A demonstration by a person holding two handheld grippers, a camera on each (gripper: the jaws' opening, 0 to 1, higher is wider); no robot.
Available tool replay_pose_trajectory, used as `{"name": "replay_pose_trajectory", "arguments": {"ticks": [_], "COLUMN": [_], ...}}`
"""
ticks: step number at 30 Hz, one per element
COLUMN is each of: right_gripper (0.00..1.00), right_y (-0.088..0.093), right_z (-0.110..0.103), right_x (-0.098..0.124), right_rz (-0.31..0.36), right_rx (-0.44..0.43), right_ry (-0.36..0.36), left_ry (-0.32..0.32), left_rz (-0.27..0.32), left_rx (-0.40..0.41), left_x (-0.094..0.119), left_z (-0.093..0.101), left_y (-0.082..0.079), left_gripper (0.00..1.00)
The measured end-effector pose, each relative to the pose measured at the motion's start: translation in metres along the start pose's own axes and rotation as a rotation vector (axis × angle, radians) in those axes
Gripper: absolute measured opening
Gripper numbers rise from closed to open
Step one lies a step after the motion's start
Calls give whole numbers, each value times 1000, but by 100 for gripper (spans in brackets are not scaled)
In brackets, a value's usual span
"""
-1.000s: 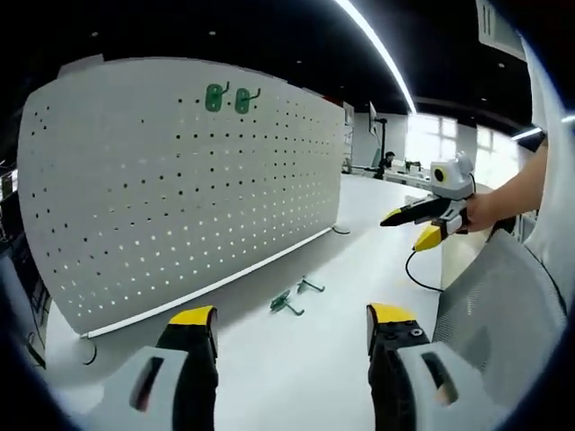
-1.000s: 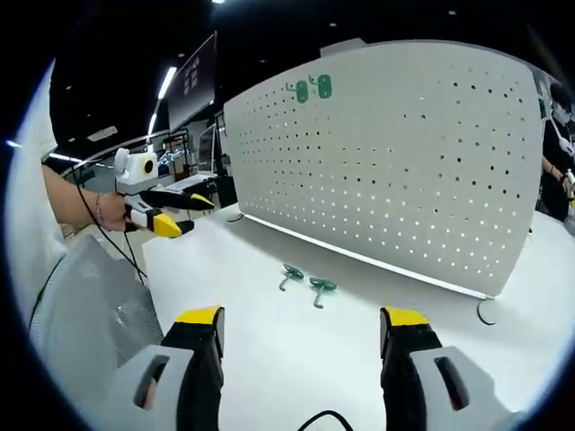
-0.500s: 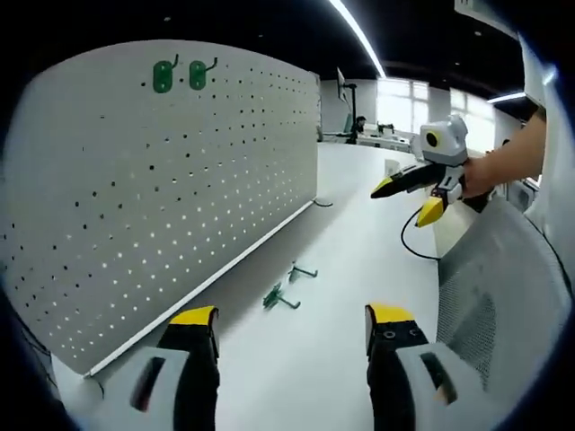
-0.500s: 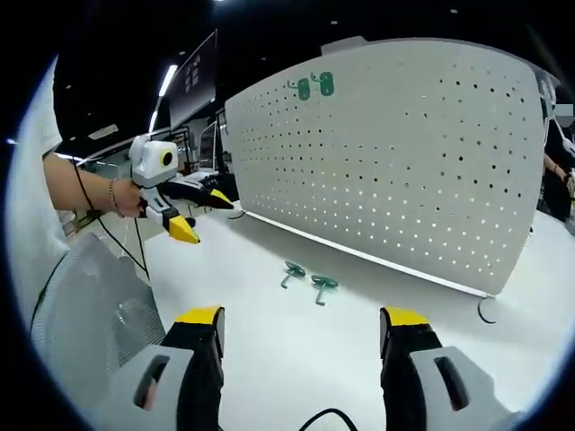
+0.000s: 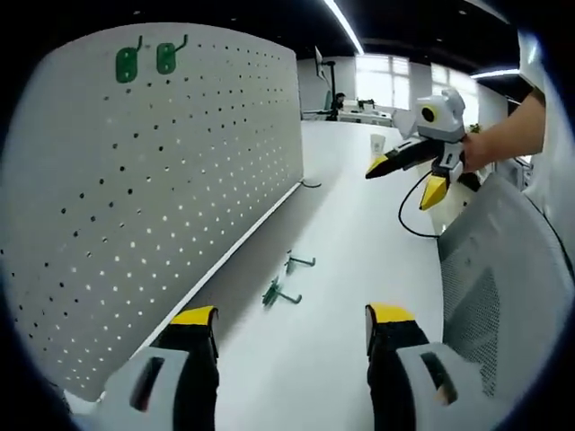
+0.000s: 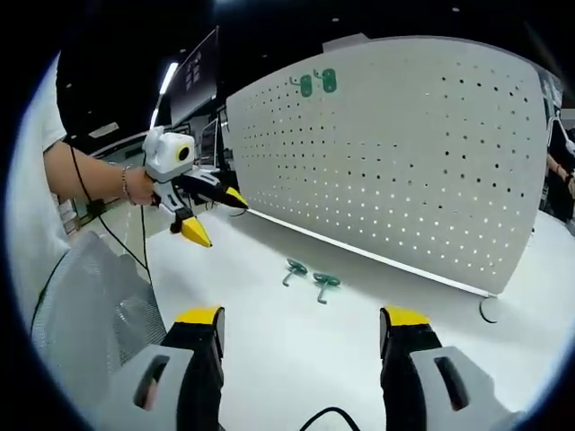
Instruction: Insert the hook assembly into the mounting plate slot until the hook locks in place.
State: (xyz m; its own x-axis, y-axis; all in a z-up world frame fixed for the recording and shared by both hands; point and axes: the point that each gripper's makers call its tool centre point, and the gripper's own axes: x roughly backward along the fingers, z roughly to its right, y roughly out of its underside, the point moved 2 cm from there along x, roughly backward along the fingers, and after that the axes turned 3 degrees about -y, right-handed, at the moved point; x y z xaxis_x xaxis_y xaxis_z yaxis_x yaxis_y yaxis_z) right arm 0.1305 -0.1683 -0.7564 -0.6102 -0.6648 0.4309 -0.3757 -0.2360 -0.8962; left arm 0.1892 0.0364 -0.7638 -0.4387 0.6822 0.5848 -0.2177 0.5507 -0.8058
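step: reaching for hooks [image 6: 306,279] on surface [image 6: 269,350] | both hand-held grippers [image 6: 301,337] [image 5: 292,332] gaping, empty | tip — be gripping one hook by its base — prongs facing pegboard [image 6: 404,153]

This looks like a big office or lab room used for testing. A long white table [image 5: 359,224] holds a tall white board full of small holes [image 6: 404,153], the kind used for hanging tools. Long strip lights [image 5: 346,22] run across a dark ceiling. Far back in the left gripper view there are bright windows [image 5: 386,76] and desks with a screen on a stand [image 5: 321,67]. In the right gripper view a big dark screen [image 6: 193,76] hangs behind more desks.
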Motion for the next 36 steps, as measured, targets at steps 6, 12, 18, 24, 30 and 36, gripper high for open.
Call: {"name": "replay_pose_trajectory", "arguments": {"ticks": [6,12,18,24,30,36], "right_gripper": [68,68,68,69,69,69], "right_y": [0,0,1,1,1,3], "right_z": [1,0,1,0,1,1], "right_x": [0,1,1,0,0,0], "right_rz": [-3,-5,-7,-11,-12,-16], "right_rx": [1,-1,-6,-6,-7,-9], "right_ry": [0,-1,0,-2,-4,-4], "left_ry": [28,56,76,100,120,136], "left_rz": [-40,-75,-99,-129,-154,-174], "left_rx": [-42,-82,-101,-119,-136,-160], "left_x": [-10,-20,-27,-34,-41,-48], "left_z": [1,0,-1,-1,0,-2], "left_y": [0,0,1,5,8,8], "left_gripper": [69,69,69,69,69,69]}}
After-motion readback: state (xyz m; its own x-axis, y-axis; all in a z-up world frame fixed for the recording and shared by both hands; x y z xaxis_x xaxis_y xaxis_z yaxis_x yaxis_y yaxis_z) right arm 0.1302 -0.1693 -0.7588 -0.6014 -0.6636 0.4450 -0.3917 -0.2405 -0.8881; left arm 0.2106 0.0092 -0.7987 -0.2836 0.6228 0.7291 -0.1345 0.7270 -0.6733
